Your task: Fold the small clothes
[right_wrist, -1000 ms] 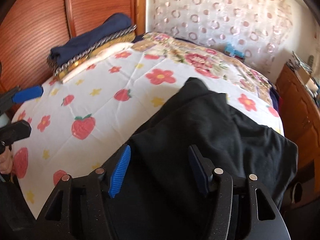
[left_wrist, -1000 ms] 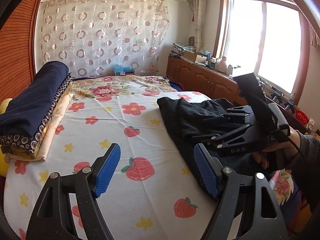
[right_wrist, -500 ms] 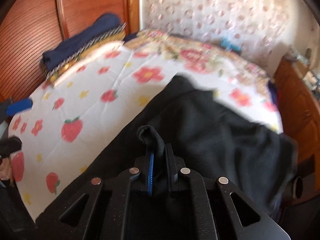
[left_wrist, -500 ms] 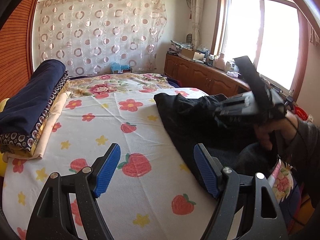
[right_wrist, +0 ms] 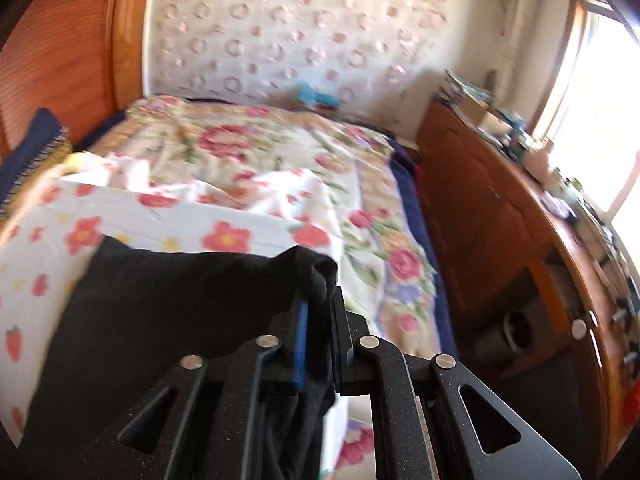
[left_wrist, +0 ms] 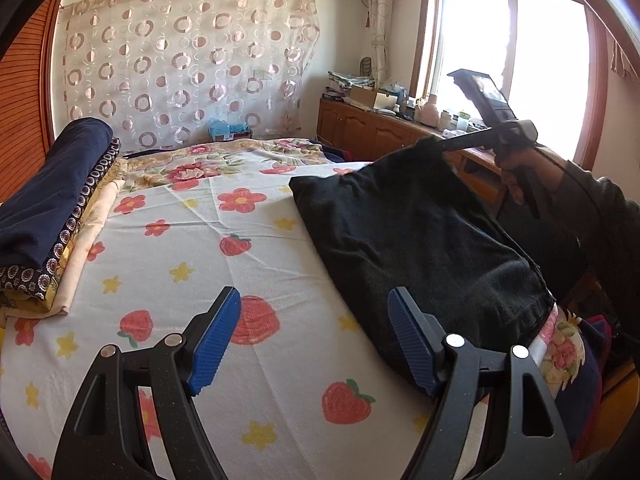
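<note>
Garment [left_wrist: 416, 232] lengthwise toward curtain, corner in right tongs [right_wrist: 318, 320].

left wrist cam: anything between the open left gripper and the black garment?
Nothing but bare strawberry-print sheet lies between the left gripper and the black garment, seen in the left wrist view.

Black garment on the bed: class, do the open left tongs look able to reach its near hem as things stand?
Probably yes. The left tongs are open beside the black garment; nothing lies between. The right tongs hold only its far corner.
</note>
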A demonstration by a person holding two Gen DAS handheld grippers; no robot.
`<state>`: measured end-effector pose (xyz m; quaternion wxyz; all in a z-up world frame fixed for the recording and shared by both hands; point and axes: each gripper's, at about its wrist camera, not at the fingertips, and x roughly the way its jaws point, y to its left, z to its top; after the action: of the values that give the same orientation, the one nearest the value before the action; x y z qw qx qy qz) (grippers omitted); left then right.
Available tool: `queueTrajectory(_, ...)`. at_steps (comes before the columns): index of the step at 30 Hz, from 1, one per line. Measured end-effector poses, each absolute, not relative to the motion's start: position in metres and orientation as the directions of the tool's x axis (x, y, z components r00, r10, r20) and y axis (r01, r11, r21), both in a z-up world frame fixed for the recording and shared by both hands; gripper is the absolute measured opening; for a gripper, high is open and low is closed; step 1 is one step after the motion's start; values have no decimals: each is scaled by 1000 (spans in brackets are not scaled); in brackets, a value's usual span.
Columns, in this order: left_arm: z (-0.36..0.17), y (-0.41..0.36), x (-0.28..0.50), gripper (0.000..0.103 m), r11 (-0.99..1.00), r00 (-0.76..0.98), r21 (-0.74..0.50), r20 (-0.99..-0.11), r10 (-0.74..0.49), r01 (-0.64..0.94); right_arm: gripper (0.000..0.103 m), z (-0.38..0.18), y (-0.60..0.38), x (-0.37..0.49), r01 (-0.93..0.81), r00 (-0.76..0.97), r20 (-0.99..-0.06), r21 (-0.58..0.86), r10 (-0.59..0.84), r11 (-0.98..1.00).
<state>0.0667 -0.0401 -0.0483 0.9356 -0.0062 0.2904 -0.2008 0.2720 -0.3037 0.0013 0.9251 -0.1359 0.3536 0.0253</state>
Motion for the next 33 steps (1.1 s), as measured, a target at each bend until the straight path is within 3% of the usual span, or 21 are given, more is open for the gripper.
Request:
queueTrajectory(3, -49, -44, 65, 77, 916, 745, -122, -546, -383, 382, 24, -7, -305, 270, -113, 739, -670, -236, -77, 965)
queueTrajectory(9, -52, -52, 56, 77, 902, 720, -126, -562, -407, 412, 26, -9, -305, 200, -174, 775, -631, -177, 23, 969)
queueTrajectory(16, -57, -68, 42, 76, 869, 666, -138, -589, -457, 475, 27, -49, -335, 86, -229, 753, -652, -132, 90, 965)
queueTrajectory(23, -65, -90, 36, 55, 836, 600, -135, -637, -484, 532, 28, -66, -363, 29, -221, 722, -682, -71, 115, 973)
queueTrajectory(28, -75, -100, 36, 52, 826, 557, -130, -680, -477, 549, 28, -68, -366, 23, -216, 697, -709, -66, 107, 974)
queueTrajectory(31, -76, -104, 36, 37, 814, 533, -138, -693, -486, 564, 28, -68, -367, 29, -200, 693, -712, -42, 111, 979)
queueTrajectory(33, -79, -108, 34, 20, 801, 502, -148, -710, -494, 580, 28, -67, -366, 27, -195, 698, -705, -26, 120, 980)
